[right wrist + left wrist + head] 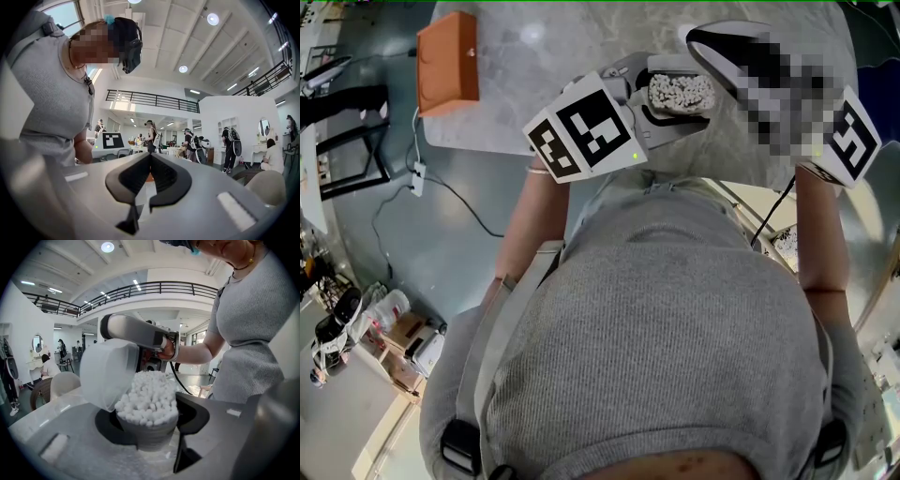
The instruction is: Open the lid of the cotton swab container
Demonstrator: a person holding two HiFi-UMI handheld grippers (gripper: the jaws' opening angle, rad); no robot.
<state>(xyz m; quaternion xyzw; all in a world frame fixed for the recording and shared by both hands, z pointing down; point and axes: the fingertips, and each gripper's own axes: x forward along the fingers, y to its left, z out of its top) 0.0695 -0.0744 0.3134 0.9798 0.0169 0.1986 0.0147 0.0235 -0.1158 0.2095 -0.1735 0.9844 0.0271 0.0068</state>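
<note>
Now — lid [110, 373] (translucent) aslant; container [151, 439] full

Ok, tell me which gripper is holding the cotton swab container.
The left gripper: its jaws clamp the container; the right gripper has shut, empty jaws.

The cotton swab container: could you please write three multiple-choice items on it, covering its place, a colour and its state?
1. Where is the cotton swab container?
A) on the floor
B) on a chair
C) between the jaws of the left gripper

2. What colour are the swab tips?
A) white
B) blue
C) pink

3. How is the lid?
A) shut tight
B) tipped open
C) lying on the floor

Answers:
1 C, the jaws flank its body on both sides.
2 A, the packed tips all show white.
3 B, the lid leans off to one side, leaving the tips exposed.
</note>
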